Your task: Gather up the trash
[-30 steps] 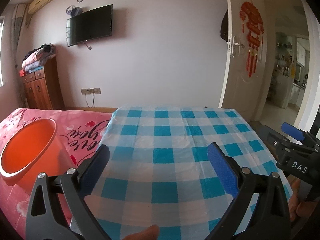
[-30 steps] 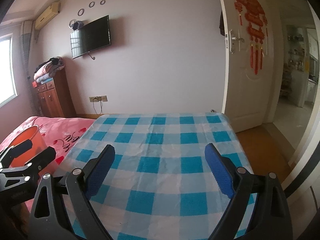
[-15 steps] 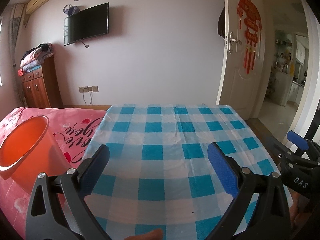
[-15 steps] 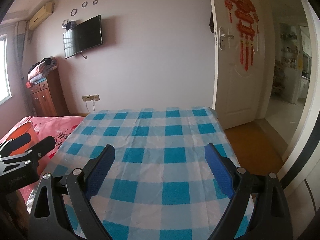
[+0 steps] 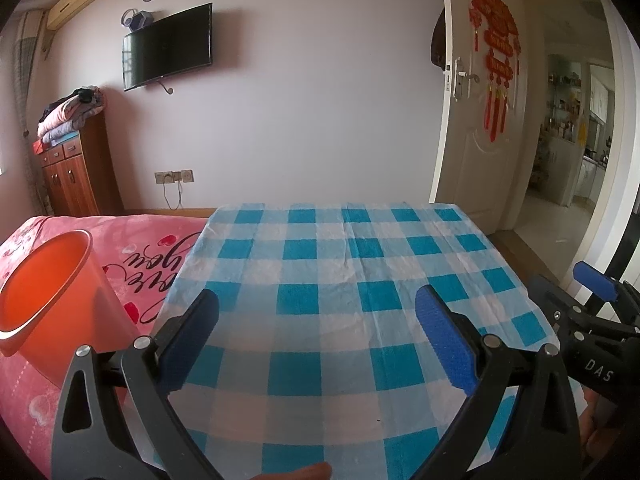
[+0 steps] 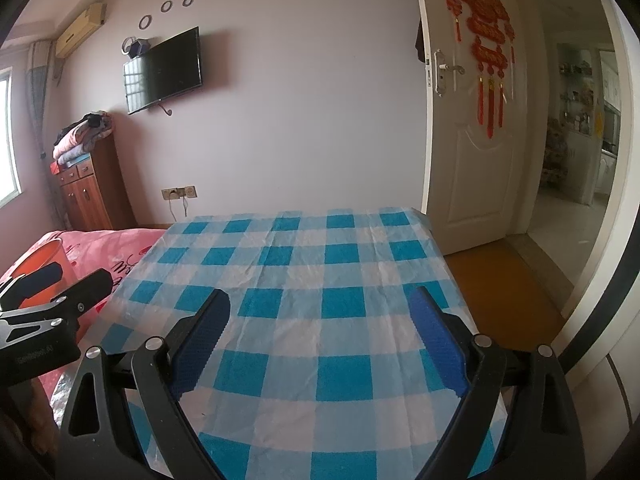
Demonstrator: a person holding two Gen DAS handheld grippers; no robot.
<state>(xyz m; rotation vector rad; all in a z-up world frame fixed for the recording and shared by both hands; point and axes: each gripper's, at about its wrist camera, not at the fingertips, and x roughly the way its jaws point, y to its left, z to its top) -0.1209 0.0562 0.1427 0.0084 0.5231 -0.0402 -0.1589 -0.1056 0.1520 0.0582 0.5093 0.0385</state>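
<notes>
An orange bucket [image 5: 44, 292] stands on the pink bedspread [image 5: 152, 252] left of a table with a blue-and-white checked cloth [image 5: 340, 272]. It also shows in the right wrist view [image 6: 44, 268], partly behind the left gripper. My left gripper [image 5: 316, 320] is open and empty above the near part of the cloth. My right gripper [image 6: 320, 320] is open and empty beside it; it shows in the left wrist view [image 5: 592, 312]. No trash shows on the cloth.
A wooden cabinet [image 5: 76, 176] with folded blankets stands at the far left wall under a wall TV [image 5: 168, 48]. An open white door [image 5: 476, 120] with red ornaments leads to a kitchen at the right. Bare floor [image 6: 492, 280] lies right of the table.
Both views have shifted slightly: the table and the bucket sit a little further left and lower in frame. Both grippers stay open and empty.
</notes>
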